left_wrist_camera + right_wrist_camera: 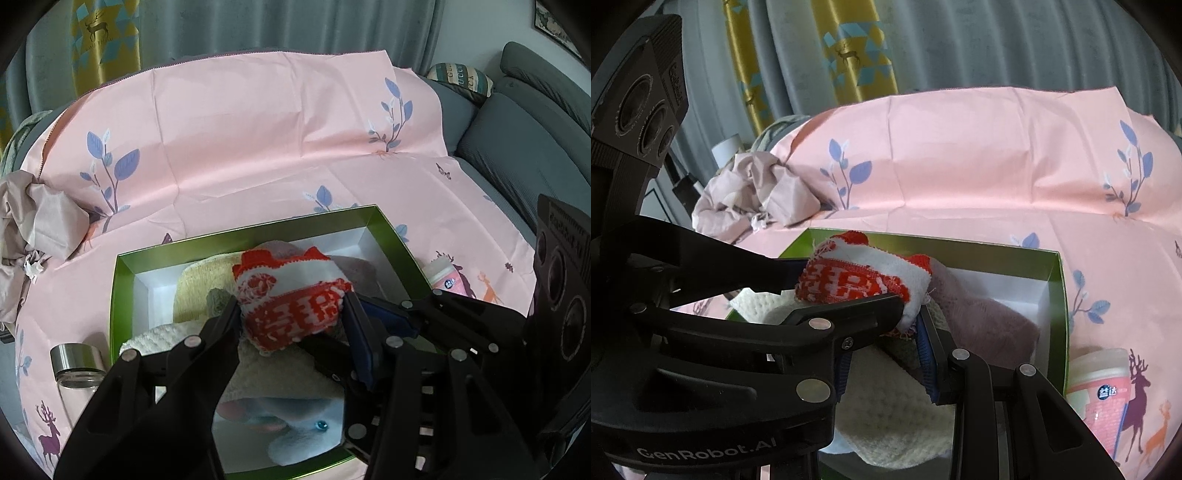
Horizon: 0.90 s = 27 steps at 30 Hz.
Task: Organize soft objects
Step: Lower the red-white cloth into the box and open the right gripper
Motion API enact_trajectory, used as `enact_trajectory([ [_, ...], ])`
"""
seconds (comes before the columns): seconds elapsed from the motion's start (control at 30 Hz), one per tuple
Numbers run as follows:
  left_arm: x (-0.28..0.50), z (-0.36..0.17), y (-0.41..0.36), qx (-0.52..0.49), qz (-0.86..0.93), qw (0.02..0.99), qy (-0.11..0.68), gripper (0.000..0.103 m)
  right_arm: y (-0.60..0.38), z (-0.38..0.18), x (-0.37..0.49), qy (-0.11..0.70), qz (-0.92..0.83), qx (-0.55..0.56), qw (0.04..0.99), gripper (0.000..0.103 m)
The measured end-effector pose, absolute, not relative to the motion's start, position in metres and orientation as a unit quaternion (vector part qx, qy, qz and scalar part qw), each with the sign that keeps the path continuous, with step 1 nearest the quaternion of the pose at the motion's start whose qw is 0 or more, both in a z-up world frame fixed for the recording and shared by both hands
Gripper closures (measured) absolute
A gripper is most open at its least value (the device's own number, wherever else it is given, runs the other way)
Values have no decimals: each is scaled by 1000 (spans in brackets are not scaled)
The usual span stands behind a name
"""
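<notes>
A red-and-white knitted piece (291, 302) is held by the left gripper (291, 314) above the green box (125, 280), lower centre. Several soft items (894, 417) are already boxed. The right gripper (886, 343) jaws appear narrowly parted; a grip cannot be told.

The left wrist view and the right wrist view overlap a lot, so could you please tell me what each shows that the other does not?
Only the left wrist view shows the glass jar with a metal lid, the grey sofa and its striped cushion. Only the right wrist view shows the white tube behind the crumpled cloth. Both show the red and white sock held by the left gripper, the green box, the pink sheet and the pink container.
</notes>
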<state>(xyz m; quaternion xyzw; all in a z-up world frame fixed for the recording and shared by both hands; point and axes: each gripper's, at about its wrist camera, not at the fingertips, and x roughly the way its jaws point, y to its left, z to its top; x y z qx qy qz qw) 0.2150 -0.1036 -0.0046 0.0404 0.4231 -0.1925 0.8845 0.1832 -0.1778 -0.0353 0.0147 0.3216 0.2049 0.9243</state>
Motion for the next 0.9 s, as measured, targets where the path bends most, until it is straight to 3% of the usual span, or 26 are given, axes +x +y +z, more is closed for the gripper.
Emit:
enact_trajectory([
  [0.23, 213, -5, -104, 35, -193, 884, 424, 47, -178, -33, 182, 325, 199, 12, 925, 69],
  [0.3, 212, -6, -104, 38, -190, 884, 426, 39, -177, -33, 181, 326, 198, 11, 924, 65],
  [0.37, 212, -8, -104, 39, -189, 883, 428, 20, -176, -32, 179, 327, 195, 5, 925, 60],
  [0.47, 211, -11, -99, 34, -182, 882, 433, 10, -176, -31, 174, 326, 180, -6, 928, 40],
  [0.63, 205, -11, -92, 24, -173, 884, 434, 1, -177, -29, 164, 326, 174, -15, 929, 36],
  [0.9, 190, 1, -81, 18, -149, 895, 419, 1, -182, -23, 150, 330, 160, -1, 930, 29],
])
